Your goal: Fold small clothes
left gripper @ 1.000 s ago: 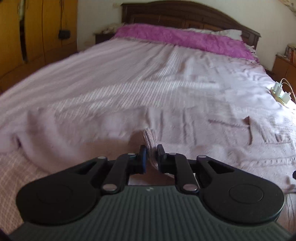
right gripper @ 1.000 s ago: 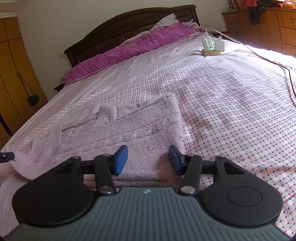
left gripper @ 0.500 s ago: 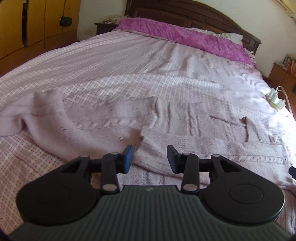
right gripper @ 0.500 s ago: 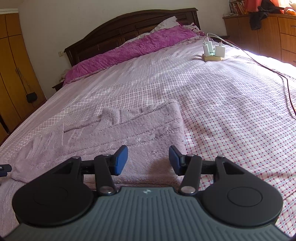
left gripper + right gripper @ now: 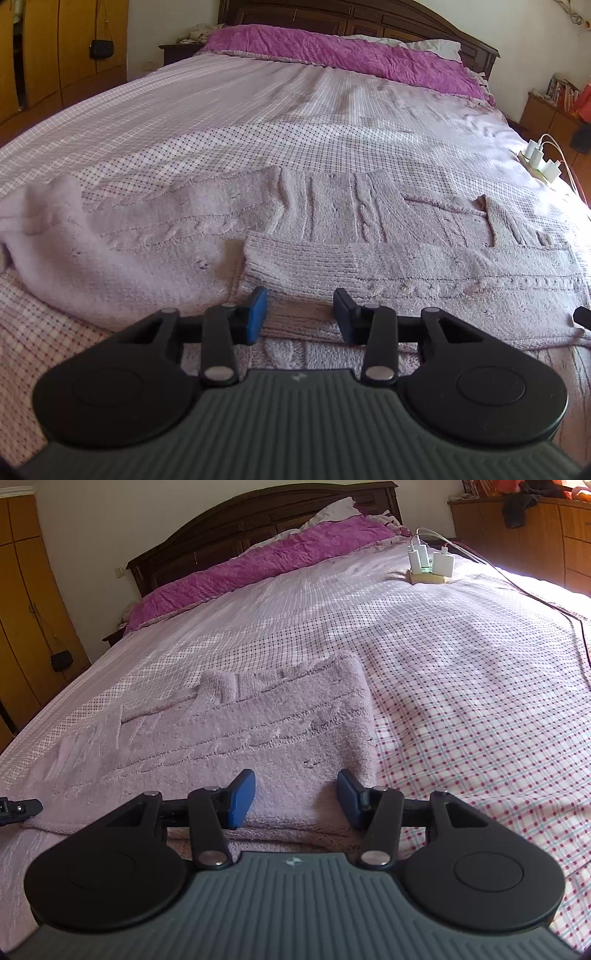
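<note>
Lilac knit sweater (image 5: pixel 369 236) flat along near edge of bed (image 5: pixel 258 110). Left gripper (image 5: pixel 300 314) and right gripper (image 5: pixel 296 796) jaws wide apart, empty, poised over sweater's near hem.

A pale lilac cable-knit sweater (image 5: pixel 332 236) lies spread flat just ahead of my fingers (image 5: pixel 255 314), its ribbed cuff folded across the body beyond my left fingertips. Its right edge (image 5: pixel 364 716) runs straight out past my right fingers (image 5: pixel 347 797).

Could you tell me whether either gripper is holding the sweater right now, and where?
Neither: the left gripper and right gripper are open above the sweater.
</note>
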